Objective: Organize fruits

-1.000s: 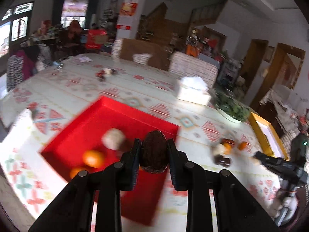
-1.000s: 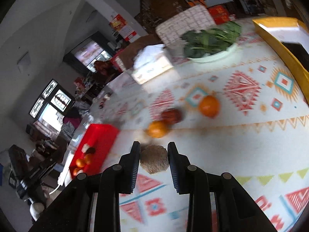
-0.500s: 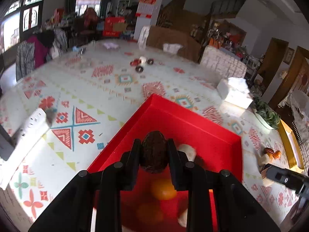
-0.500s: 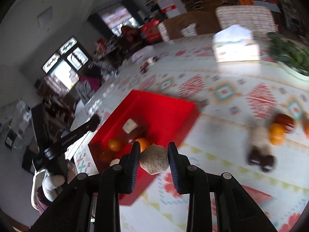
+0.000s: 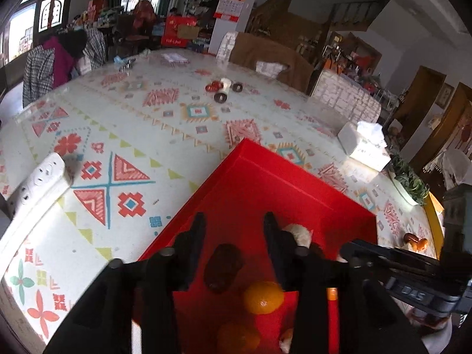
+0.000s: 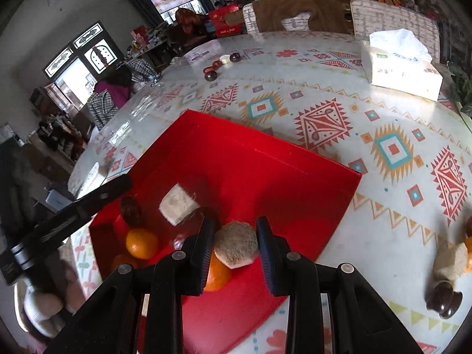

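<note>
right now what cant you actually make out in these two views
- Left wrist view: the dark fruit in the red box is blurred; the opening left gripper hides the fruit nearest the camera.
- Right wrist view: an orange is half hidden behind the right gripper, shut on a tan fruit.

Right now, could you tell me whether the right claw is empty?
No, the right claw is shut on a rough tan fruit, held above the red tray.
</note>
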